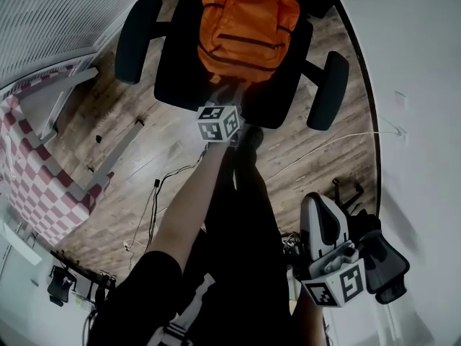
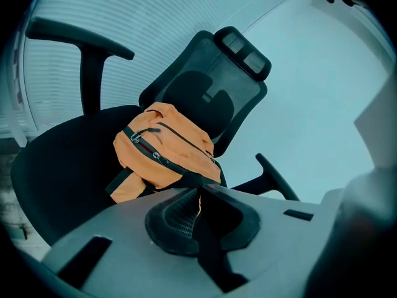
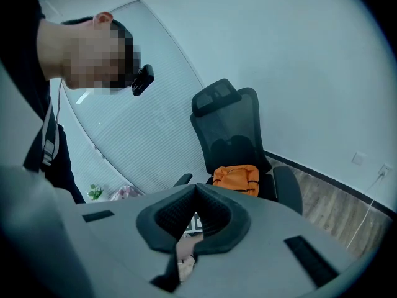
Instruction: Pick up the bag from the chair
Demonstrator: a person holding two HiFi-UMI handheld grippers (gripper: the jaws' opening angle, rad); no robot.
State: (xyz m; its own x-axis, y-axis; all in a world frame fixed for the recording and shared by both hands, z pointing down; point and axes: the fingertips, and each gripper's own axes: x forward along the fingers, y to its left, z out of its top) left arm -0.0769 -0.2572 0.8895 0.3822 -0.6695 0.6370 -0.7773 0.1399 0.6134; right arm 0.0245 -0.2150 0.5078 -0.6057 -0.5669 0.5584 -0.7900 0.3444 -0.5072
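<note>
Two armrests (image 1: 138,40) flank bag (image 1: 247,27) | left tongs (image 2: 200,190) clamp strap (image 2: 183,180) | cables (image 1: 153,193) on floor (image 1: 317,166)

Bag (image 1: 245,27): one, orange.
Chair (image 1: 180,74): one, black. Armrests (image 1: 137,38): two. Headrest (image 2: 245,48): one.
Grippers: two, a left gripper (image 2: 200,197) and a right gripper (image 3: 195,191), with two fingers (image 2: 173,213) on each.
Marker cubes (image 1: 218,123): two, one per gripper.
Checked cloth (image 1: 29,171): one, red and white.
Loose cables (image 1: 324,146): at least two, one white and one dark; full tally unclear.
Small plant (image 3: 93,192): one.
Person (image 1: 187,207): one.
</note>
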